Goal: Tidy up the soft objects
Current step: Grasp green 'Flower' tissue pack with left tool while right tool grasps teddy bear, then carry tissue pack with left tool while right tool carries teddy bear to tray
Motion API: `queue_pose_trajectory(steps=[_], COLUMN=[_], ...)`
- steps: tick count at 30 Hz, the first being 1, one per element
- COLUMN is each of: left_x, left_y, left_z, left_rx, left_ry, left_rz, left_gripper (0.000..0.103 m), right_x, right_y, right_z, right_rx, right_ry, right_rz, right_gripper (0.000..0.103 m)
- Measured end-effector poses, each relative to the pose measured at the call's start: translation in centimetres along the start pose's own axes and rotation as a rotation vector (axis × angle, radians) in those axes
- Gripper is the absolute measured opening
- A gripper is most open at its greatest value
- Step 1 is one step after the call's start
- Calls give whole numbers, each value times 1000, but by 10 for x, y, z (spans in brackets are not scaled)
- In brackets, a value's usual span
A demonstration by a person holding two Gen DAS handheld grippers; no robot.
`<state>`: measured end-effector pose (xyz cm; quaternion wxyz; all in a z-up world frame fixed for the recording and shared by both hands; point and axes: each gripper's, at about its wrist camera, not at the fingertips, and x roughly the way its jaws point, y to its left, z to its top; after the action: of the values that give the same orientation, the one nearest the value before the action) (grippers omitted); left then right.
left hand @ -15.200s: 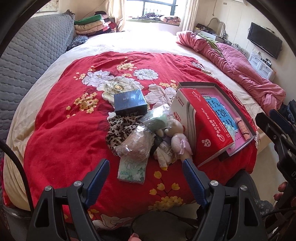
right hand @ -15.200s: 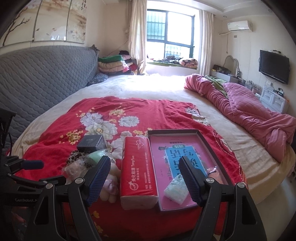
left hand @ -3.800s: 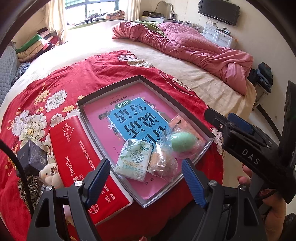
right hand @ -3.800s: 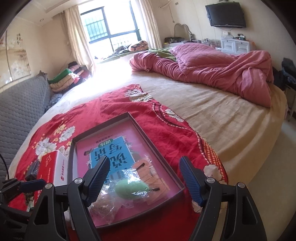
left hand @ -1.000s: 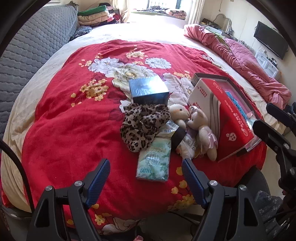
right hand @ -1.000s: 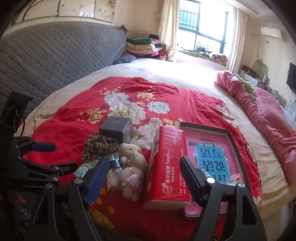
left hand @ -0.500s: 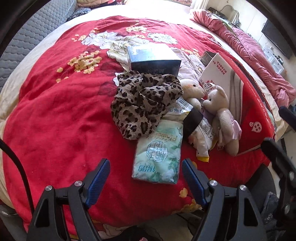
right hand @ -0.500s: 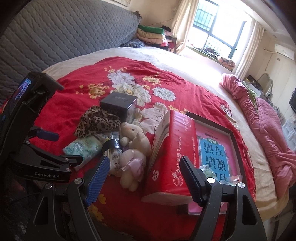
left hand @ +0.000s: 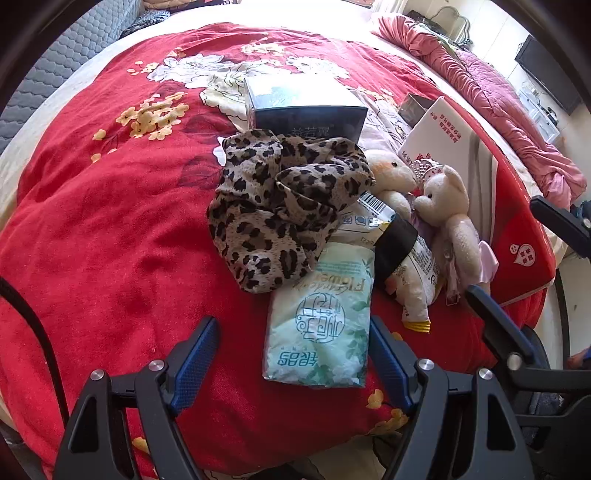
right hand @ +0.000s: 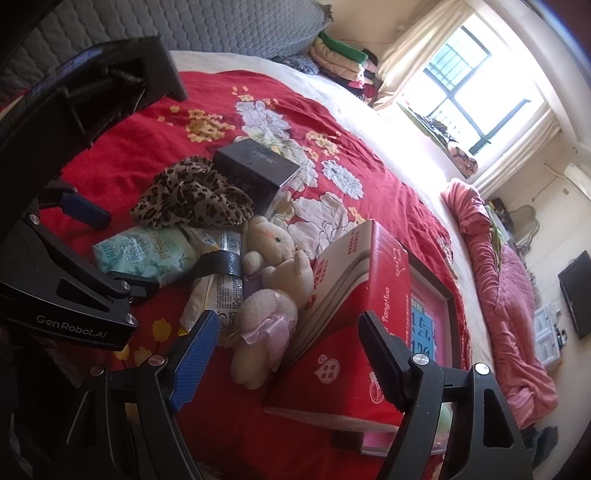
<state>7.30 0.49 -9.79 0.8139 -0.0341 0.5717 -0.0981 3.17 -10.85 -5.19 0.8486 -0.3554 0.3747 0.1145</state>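
Both claws wide, empty; tissue pack (left hand: 319, 319) lies lengthwise toward left claw (left hand: 291, 354), right claw (right hand: 284, 354) nr plush.

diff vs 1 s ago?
The left gripper dropped in close, its open jaws now flanking the green tissue pack; no grasp yet. The right gripper tilted and closed in on the plush toy, still open. Leopard cloth and dark box unmoved.

Sunlit barred window (right hand: 476, 77), cream curtains (right hand: 413, 48); grey quilted headboard (right hand: 221, 26) (wall TV (right hand: 576, 295) right).
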Motion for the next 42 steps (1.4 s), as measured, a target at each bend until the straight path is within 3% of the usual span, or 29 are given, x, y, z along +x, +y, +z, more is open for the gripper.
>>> queue_pose_trajectory(steps=[5, 14, 19, 23, 29, 30, 37, 42], left_x=[3, 7, 10, 12, 8, 7, -6, -12], left_y=[3, 4, 1, 0, -6, -6, 10, 10], left_z=[1, 4, 5, 5, 4, 4, -4, -14], left_rx=[-1, 6, 3, -4, 18, 19, -74, -77], left_ry=[1, 2, 0, -7, -22, -24, -22, 7], left_rz=[-16, -17, -4, -1, -20, -27, -140, -152], left_gripper=[79, 80, 80, 79, 55, 51, 46, 45], right_x=[21, 57, 59, 46, 29, 27, 14, 4], right_y=[15, 17, 11, -12, -52, -56, -66, -72], right_z=[6, 2, 4, 4, -1, -1, -7, -13], right_rx=[-111, -150, -101, 39, 306, 330, 418, 441], right_ry=[33, 124, 105, 61, -17, -28, -59, -86], right_rz=[-74, -72, -43, 49, 251, 263, 318, 337], right_gripper=[74, 31, 28, 27, 27, 27, 27, 27])
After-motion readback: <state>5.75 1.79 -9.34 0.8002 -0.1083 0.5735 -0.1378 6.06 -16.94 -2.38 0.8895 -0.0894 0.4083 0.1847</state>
